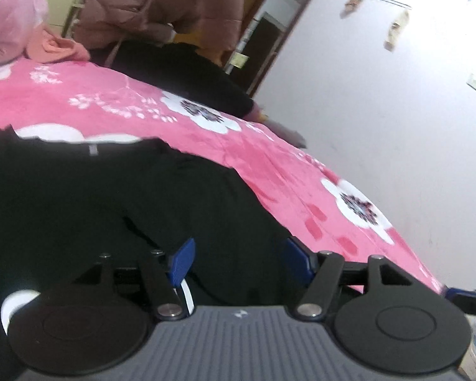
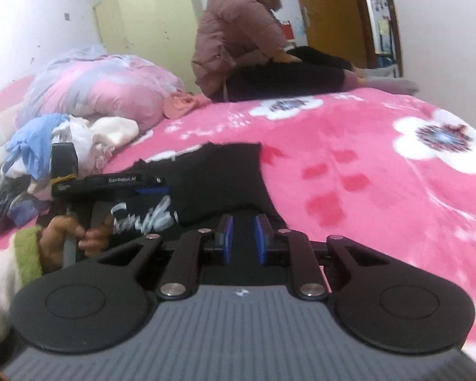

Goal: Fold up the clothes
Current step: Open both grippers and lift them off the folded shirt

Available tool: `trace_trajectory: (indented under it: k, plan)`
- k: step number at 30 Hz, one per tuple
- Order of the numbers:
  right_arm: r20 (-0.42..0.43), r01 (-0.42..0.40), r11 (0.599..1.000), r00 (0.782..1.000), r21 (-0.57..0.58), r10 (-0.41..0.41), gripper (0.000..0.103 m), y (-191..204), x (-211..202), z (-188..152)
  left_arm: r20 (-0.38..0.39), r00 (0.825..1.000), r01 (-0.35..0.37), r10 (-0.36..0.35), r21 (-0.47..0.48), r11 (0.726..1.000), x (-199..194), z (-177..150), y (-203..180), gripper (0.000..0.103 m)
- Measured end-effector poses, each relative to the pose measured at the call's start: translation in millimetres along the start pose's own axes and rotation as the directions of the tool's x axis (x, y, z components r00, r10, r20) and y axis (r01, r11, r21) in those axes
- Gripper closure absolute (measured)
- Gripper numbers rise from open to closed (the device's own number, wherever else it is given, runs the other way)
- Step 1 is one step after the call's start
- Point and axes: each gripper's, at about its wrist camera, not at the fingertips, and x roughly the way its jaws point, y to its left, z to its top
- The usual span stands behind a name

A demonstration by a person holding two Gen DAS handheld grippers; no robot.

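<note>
Everything here sits relative to the black garment [image 2: 225, 171], which lies flat on the bed [image 2: 380, 171] with its pink flowered cover.

Far left of the garment in the right wrist view there's a messy clothes pile [image 2: 63, 146], blue and white stuff mostly, and behind that a big pink duvet bundle [image 2: 104, 89]. Just left of the garment, a hand [image 2: 69, 238] in a green-cuffed sleeve grips the handle of the left tool [image 2: 149, 190], whose blue pads sit at the garment's edge by some white lettering [image 2: 146, 217]. In that tool's own view [image 1: 238, 263] the jaws are spread wide apart, released, with black cloth filling the gap under them; can't tell if the pads actually touch it.

At the near edge of the garment, the right tool [image 2: 242, 238] has its jaws close together with a narrow gap left, and black fabric runs between them. Whether it's actually pinching the cloth, I can't tell.

Beyond the garment, on the far edge of the bed, a person in a puffy jacket [image 2: 238, 38] sits turned away. Right of the garment it's just open pink cover.
</note>
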Motion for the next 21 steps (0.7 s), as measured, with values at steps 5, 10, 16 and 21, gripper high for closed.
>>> trace_trajectory:
  k: [5,10,16,21]
  plan:
    - [-0.075,-0.041,0.999,0.996,0.035,0.044,0.088,22,115,20,-0.033,0.992,-0.115,0.12,0.146,0.983,37,25,-12,0.041]
    - [-0.2,-0.028,0.999,0.979,-0.019,0.024,0.088,37,182,10,-0.046,0.932,-0.337,0.359,0.247,0.908,69,28,11,0.046]
    - [-0.206,-0.076,0.996,0.976,-0.045,0.065,0.086,33,166,-7,0.034,0.892,-0.441,0.451,0.289,0.85,84,43,6,0.048]
    - [-0.205,-0.104,0.995,0.973,0.006,0.103,0.086,25,167,-6,0.064,0.875,-0.448,0.479,0.48,0.754,125,43,-30,0.042]
